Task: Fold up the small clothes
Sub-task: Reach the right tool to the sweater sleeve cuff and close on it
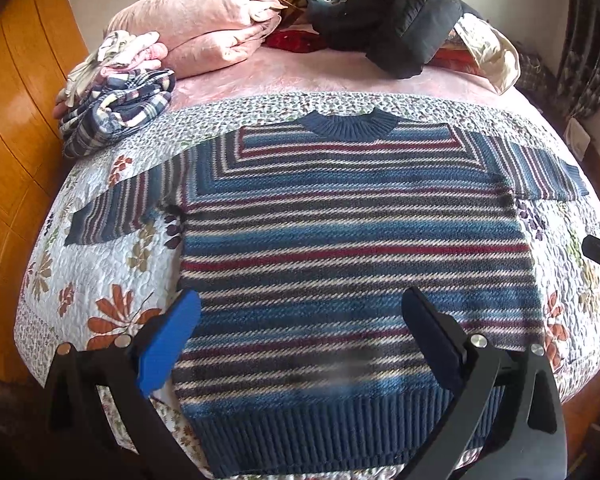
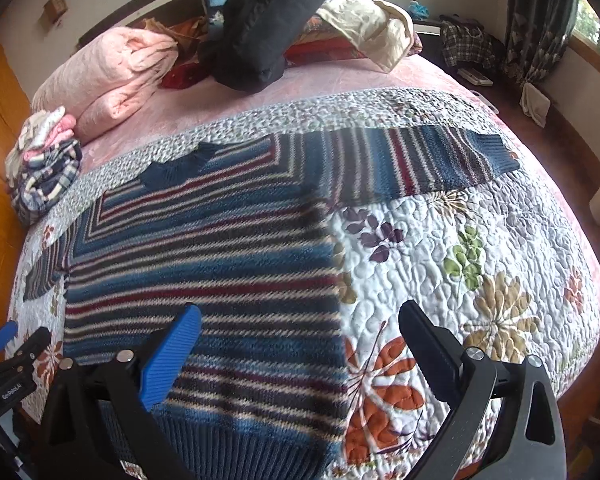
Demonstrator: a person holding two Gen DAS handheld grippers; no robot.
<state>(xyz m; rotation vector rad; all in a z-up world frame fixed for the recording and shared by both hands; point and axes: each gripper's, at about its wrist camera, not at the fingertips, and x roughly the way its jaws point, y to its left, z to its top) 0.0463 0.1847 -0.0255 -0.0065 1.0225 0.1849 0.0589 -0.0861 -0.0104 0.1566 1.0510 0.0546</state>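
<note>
Ribbed hem of the striped sweater lies nearest the lens, at the near edge of the floral quilt on the bed. Going left to right: pile of folded clothes at far left of the quilt, plaid item on top; left sleeve spread outward; sweater body flat, collar at the far side; right sleeve stretched out to the right. Progress, judged: garment laid out flat, no fold made yet; both sleeves and the body remain to be turned in, then it likely joins the pile. Left gripper hovers over the lower body near the hem, jaws wide apart, holding nothing; contact with the knit not discernible. Right gripper spread equally wide, empty, straddling the sweater's right side edge: blue finger over the knit, black finger over bare quilt
</note>
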